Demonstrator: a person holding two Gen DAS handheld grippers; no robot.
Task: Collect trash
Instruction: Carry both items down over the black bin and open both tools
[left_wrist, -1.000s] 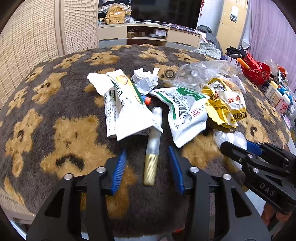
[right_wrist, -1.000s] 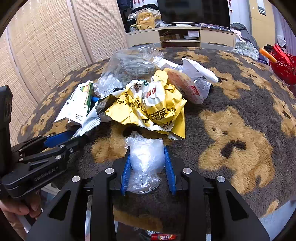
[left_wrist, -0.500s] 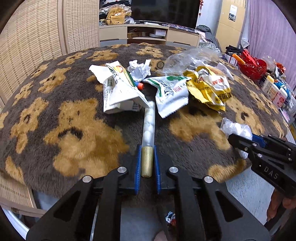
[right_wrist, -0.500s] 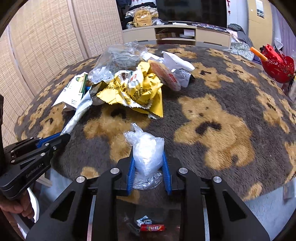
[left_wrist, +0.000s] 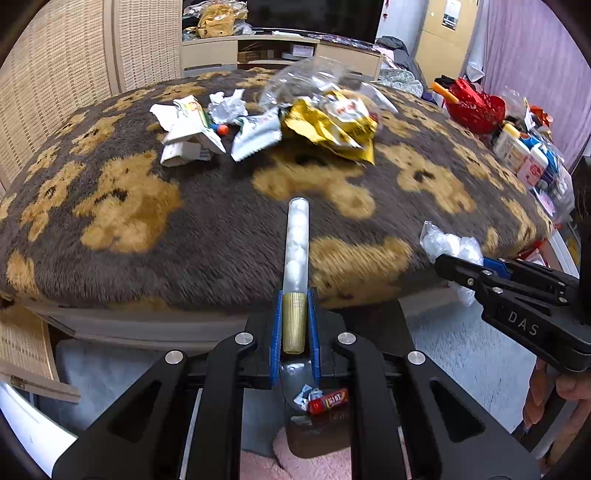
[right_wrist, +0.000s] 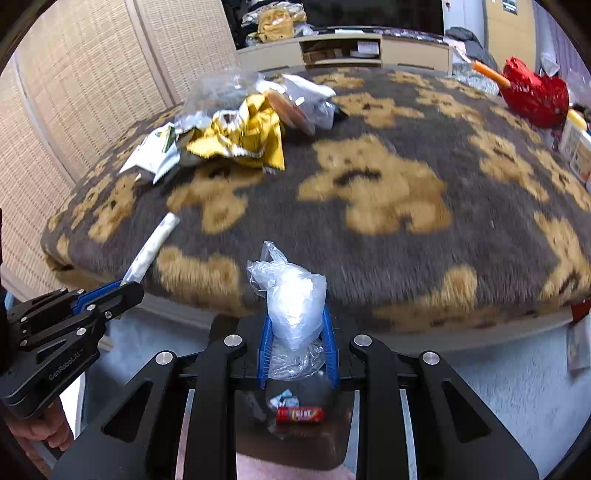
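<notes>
My left gripper (left_wrist: 294, 297) is shut on the gold cap of a clear tube (left_wrist: 296, 240) filled with white balls, held just past the table's front edge. My right gripper (right_wrist: 297, 314) has a crumpled clear plastic bag (right_wrist: 295, 295) pressed between its blue pads while its jaws are closing. Each view shows the other tool: the right gripper (left_wrist: 445, 263) with the bag (left_wrist: 448, 243), and the left gripper (right_wrist: 127, 286) with the tube (right_wrist: 155, 240). Below both sits a dark bin (left_wrist: 317, 435) holding a red wrapper (left_wrist: 328, 400).
A bear-patterned fuzzy cover (left_wrist: 147, 221) drapes the table. At its far side lie a yellow wrapper (left_wrist: 332, 125), white-green packets (left_wrist: 258, 136), a carton (left_wrist: 188, 133), crumpled paper (left_wrist: 227, 107) and a clear bag (left_wrist: 310, 79). A red basket (left_wrist: 474, 107) and bottles (left_wrist: 524, 155) stand at right.
The left gripper shut on the tube's gold cap. Both grippers pulled back from the trash pile to beyond the table's front edge, over the bin, with tube and bag.
</notes>
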